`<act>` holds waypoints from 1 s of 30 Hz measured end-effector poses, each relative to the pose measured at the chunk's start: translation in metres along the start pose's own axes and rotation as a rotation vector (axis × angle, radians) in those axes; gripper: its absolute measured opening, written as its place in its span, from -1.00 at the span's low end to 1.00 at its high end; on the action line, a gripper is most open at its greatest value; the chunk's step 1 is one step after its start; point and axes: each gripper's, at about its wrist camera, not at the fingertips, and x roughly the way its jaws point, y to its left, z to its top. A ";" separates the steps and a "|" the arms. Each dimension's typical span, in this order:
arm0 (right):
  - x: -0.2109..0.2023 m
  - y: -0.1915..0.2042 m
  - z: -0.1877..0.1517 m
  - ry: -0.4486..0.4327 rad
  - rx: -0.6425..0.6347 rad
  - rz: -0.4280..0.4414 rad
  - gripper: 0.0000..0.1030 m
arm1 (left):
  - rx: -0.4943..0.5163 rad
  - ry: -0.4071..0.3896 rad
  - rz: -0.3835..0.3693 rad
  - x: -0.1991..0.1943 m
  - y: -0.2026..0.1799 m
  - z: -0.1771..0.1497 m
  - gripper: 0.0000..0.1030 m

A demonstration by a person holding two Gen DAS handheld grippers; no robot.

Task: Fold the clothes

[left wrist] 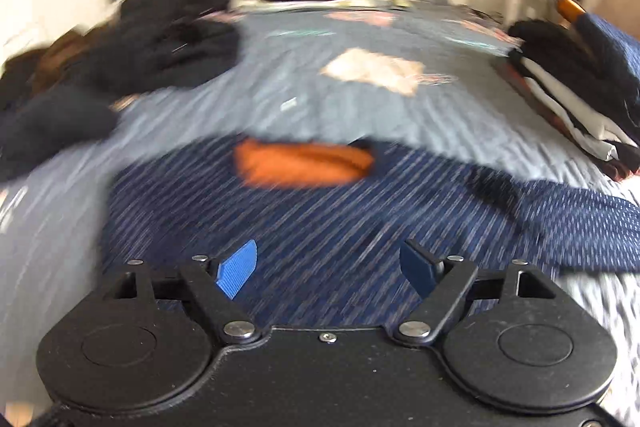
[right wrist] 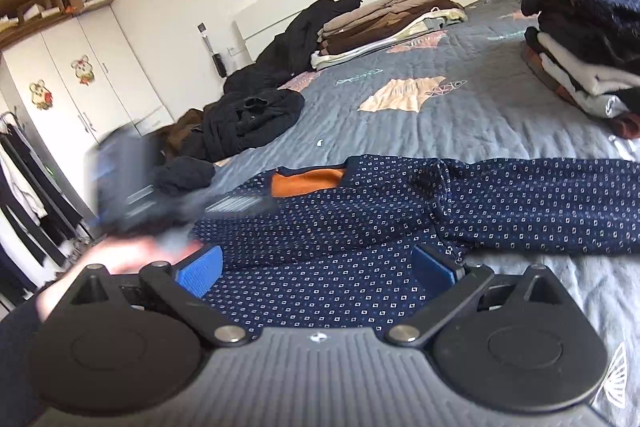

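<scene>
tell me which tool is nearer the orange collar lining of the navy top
Left. The left tool shows as a blur beside the orange lining; the right tool hangs open over the navy top, back from it.

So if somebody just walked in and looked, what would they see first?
Probably the dark blue dotted top spread flat on the bed right in front, with its bright orange collar lining showing. To the right sits a neat stack of folded clothes, and along the left edge of the grey bedspread lies a messy heap of black clothes. Both tools, left and right, hang open above the top.
</scene>
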 end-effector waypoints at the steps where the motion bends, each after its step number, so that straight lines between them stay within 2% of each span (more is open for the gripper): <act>1: 0.004 0.002 -0.001 0.007 -0.003 -0.015 0.96 | -0.013 0.006 0.013 -0.012 0.010 -0.011 0.56; 6: 0.020 0.021 -0.009 0.033 -0.055 -0.060 0.96 | 0.008 0.003 0.032 -0.043 0.037 -0.049 0.67; 12: 0.030 0.055 -0.016 0.028 -0.142 -0.076 0.96 | 0.015 -0.009 0.004 -0.040 0.054 -0.043 0.67; 18: 0.039 0.081 -0.024 0.026 -0.212 -0.083 0.95 | 0.079 -0.027 -0.014 -0.043 0.055 -0.045 0.70; 30: 0.061 0.088 -0.033 0.045 -0.191 -0.103 0.95 | 0.119 -0.028 0.013 -0.041 0.075 -0.051 0.71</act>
